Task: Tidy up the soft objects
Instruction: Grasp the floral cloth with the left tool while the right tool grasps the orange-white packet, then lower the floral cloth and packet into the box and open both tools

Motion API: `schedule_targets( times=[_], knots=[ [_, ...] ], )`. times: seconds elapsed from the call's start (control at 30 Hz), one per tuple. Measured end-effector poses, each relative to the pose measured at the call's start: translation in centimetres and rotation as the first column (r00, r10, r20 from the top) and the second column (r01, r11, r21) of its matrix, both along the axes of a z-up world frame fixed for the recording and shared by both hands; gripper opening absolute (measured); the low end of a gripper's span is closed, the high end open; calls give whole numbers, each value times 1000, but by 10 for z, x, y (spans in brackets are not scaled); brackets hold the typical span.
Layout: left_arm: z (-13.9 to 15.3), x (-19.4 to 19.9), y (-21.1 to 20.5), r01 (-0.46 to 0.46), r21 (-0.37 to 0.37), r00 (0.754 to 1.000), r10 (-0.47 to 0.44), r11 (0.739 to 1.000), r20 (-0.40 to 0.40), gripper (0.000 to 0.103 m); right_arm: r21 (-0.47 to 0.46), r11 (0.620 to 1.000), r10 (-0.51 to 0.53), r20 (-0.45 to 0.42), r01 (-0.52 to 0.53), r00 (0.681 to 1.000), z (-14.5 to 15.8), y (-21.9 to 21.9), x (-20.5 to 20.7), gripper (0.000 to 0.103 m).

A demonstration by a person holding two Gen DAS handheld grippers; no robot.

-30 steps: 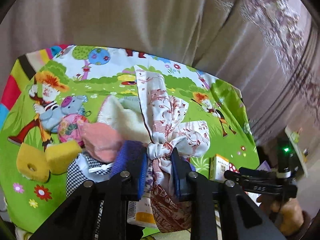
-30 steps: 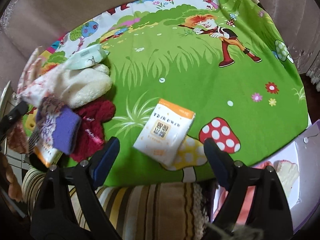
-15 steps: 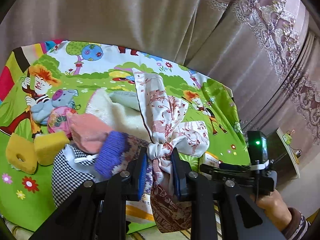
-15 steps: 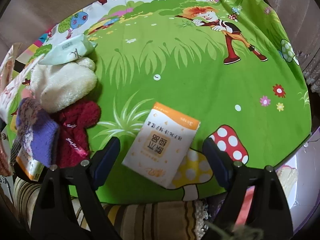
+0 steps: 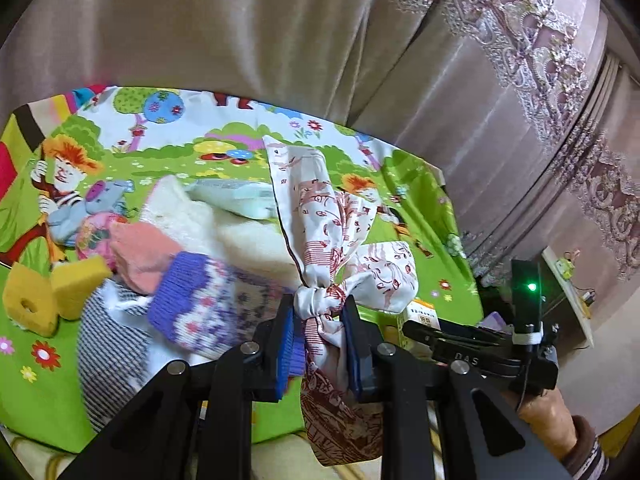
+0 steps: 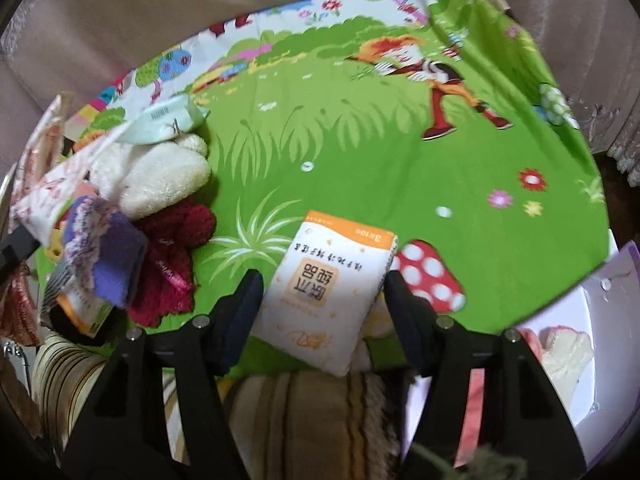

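Left tongs (image 5: 318, 338): clamped narrow on the knotted scarf (image 5: 320, 240), pads pressing just below its knot; one tail sticks up, the rest hangs under my grip.
Right tongs (image 6: 322, 308): my jaws are closing around the tissue pack (image 6: 332, 284), which lies between them; pads not yet pressing.
How the scarf handles: I judge it light, limp and slippery, so the knot is the sure hold.
How the pack handles: soft, squashy, slick wrapper; I would take it across its long sides, gently.
Cartoon cloth (image 6: 400, 152): the pack lies at its near edge.
Pile: white plush (image 6: 160, 180), purple knit sock (image 6: 108, 256) and red knit (image 6: 168, 264) heaped to the left.
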State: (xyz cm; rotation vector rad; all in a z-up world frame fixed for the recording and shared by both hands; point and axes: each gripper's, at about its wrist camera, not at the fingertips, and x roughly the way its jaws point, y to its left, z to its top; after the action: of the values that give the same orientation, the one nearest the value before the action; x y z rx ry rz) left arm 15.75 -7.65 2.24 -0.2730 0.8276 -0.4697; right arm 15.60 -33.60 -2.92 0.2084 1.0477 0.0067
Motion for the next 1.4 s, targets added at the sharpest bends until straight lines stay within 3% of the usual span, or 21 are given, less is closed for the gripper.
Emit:
schedule_targets(
  times=[0.3, 0.63, 1.07, 1.23, 1.3, 1.4],
  knots=[
    [8, -24, -59, 140, -11, 990, -140, 990, -6, 23, 9, 998, -63, 68, 63, 996, 33, -47, -59, 67],
    [2, -57, -128, 307, -40, 949, -309, 951, -64, 23, -32, 985, -165, 111, 169, 980, 52, -100, -118, 67],
    [-12, -98, -209, 526, -42, 837, -526, 850, -150, 23, -25, 934, -354, 91, 357, 931, 46, -174, -176, 67],
    [-13, -110, -231, 602, -51, 784, -602, 797, -155, 24, -36, 917, -392, 97, 397, 915, 48, -189, -188, 67],
    [-17, -113, -238, 630, -70, 755, -631, 774, -179, 31, -36, 913, -401, 97, 406, 911, 49, -192, -191, 67],
    [-20, -112, -238, 616, -74, 759, -617, 784, -207, 54, -45, 905, -419, 92, 424, 904, 48, -196, -193, 72]
  ],
)
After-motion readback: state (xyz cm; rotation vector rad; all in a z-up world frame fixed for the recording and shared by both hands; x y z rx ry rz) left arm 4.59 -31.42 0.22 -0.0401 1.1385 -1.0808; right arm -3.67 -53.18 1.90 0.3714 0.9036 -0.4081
